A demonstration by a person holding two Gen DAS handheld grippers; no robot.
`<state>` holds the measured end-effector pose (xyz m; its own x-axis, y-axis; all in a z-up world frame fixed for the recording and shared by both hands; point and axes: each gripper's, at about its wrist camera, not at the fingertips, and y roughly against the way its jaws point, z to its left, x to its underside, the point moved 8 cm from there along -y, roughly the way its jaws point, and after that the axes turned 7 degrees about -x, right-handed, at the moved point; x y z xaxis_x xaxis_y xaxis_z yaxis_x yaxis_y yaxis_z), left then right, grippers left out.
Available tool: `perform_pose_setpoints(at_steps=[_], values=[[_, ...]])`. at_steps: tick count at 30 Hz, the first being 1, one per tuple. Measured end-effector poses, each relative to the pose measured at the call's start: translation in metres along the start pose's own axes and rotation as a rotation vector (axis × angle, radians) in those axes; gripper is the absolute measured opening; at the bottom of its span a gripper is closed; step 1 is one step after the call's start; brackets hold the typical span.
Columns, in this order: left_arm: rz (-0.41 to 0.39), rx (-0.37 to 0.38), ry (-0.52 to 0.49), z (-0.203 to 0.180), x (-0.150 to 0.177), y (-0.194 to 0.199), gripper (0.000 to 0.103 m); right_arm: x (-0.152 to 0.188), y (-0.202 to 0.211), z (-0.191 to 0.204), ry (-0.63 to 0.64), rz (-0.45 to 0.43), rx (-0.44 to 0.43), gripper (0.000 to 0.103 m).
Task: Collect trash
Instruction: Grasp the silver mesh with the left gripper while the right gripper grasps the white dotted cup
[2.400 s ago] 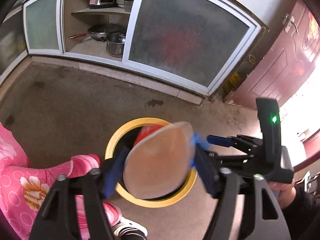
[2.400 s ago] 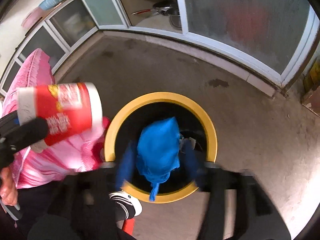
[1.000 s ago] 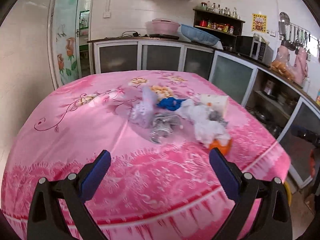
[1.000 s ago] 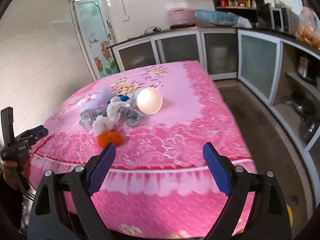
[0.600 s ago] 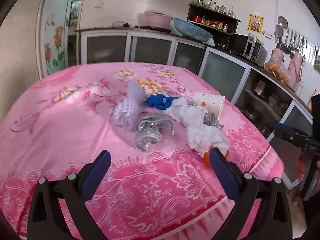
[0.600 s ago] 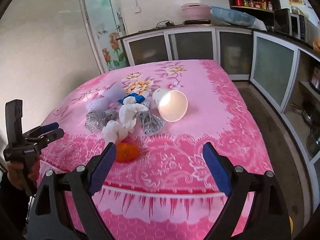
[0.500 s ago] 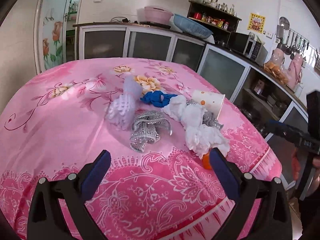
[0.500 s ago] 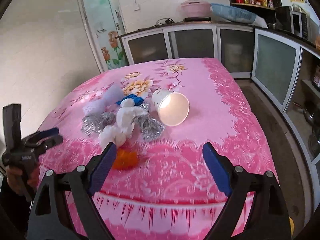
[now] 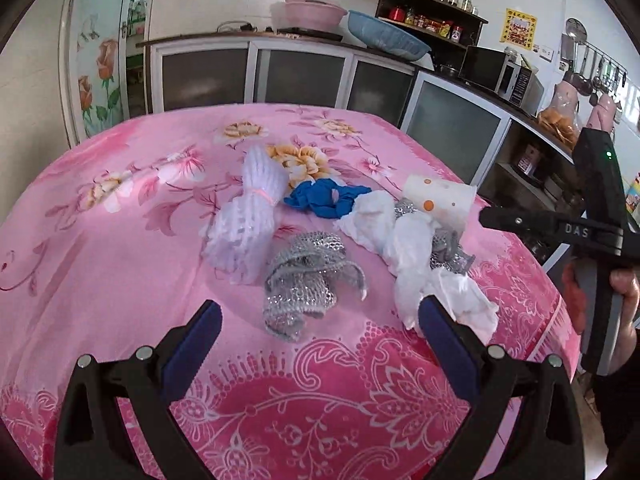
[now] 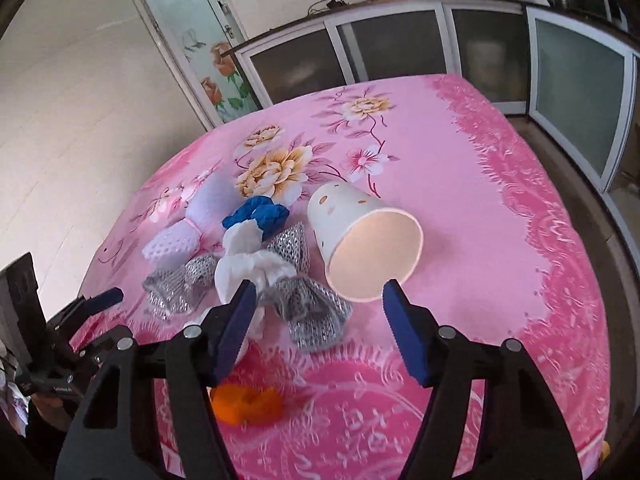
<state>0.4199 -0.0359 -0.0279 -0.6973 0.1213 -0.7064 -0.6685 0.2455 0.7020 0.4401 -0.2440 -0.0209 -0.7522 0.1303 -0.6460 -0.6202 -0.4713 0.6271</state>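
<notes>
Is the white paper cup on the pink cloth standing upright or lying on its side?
On its side. The paper cup lies on the tablecloth, its open mouth facing the right wrist camera.

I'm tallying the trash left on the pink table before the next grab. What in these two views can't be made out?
- Orange scrap: blurred in the right wrist view; hidden behind white tissue in the left wrist view. What it is stays unclear.
- Paper cup: its far side is hidden in both views.
- Right gripper: jaws closing, nothing gripped; which item it is aimed at is unclear.
- Trash bin: in neither view.
</notes>
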Motion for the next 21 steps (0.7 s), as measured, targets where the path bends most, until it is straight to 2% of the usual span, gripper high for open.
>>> perform_pose_setpoints(at_steps=[9, 13, 14, 15, 17, 18, 19, 20, 21], values=[[0.083, 0.013, 0.064, 0.009, 0.002, -0.037, 0.095, -0.012, -0.033, -0.013, -0.064, 0.039, -0.006, 0.062], [0.112, 0.042, 0.106, 0.009, 0.002, -0.050, 0.095, -0.014, -0.044, -0.016, -0.083, 0.060, -0.018, 0.055], [0.115, 0.044, 0.109, 0.008, 0.001, -0.052, 0.090, -0.014, -0.046, -0.016, -0.082, 0.065, -0.020, 0.052], [0.119, 0.038, 0.114, 0.008, 0.001, -0.054, 0.083, -0.014, -0.048, -0.016, -0.082, 0.066, -0.016, 0.044], [0.136, 0.044, 0.113, 0.005, 0.001, -0.060, 0.046, -0.016, -0.049, -0.014, -0.080, 0.066, -0.020, 0.030], [0.143, 0.052, 0.113, 0.004, 0.001, -0.062, 0.037, -0.017, -0.049, -0.014, -0.080, 0.063, -0.020, 0.021], [0.150, 0.062, 0.108, 0.002, 0.001, -0.064, 0.020, -0.017, -0.049, -0.014, -0.075, 0.062, -0.009, 0.009], [0.154, 0.070, 0.107, 0.001, 0.002, -0.066, 0.010, -0.018, -0.050, -0.013, -0.068, 0.064, -0.004, 0.006], [0.154, 0.073, 0.108, 0.001, 0.002, -0.066, 0.008, -0.018, -0.049, -0.011, -0.060, 0.063, -0.006, 0.004]])
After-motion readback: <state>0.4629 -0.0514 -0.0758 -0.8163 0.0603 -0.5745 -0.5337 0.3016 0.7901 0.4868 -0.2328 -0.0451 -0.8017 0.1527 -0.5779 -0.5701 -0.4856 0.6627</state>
